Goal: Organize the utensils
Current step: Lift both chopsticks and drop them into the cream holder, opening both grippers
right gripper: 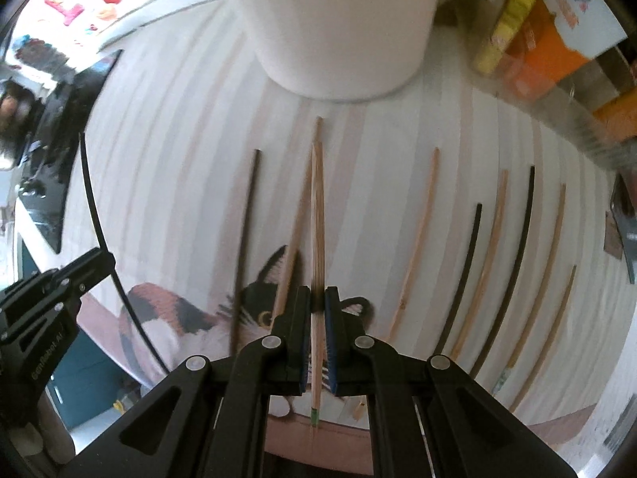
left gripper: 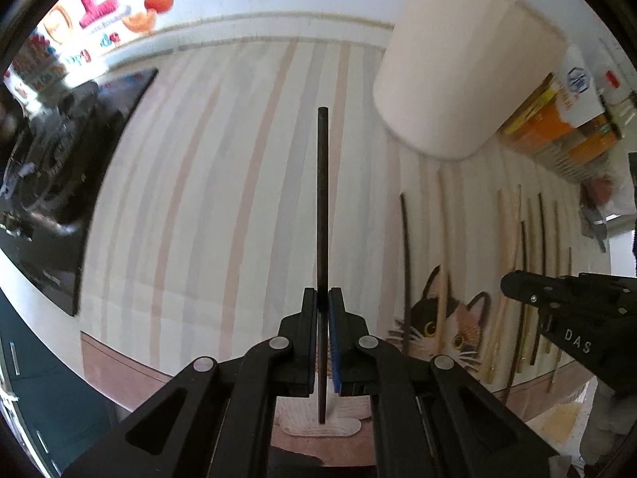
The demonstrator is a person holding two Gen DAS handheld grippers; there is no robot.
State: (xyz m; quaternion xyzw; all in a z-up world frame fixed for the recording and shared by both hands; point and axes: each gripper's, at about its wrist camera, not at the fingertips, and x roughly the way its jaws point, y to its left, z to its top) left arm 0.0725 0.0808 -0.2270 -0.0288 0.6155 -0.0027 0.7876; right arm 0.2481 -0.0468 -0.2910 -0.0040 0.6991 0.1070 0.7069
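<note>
Left claw [left gripper: 323, 298] clenched on black chopstick [left gripper: 323, 199] | right claw [right gripper: 317, 298] clenched on wooden chopstick [right gripper: 317, 219]

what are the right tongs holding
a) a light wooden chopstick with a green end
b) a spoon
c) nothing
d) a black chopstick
a: the right tongs are shut on a light wooden chopstick with a green end, while the black chopstick is in the left tongs.

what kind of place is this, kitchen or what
Probably a home kitchen or dining table: loose chopsticks lie on a striped cat-print mat, beside a white holder, with boxed goods stacked along the edge.
</note>
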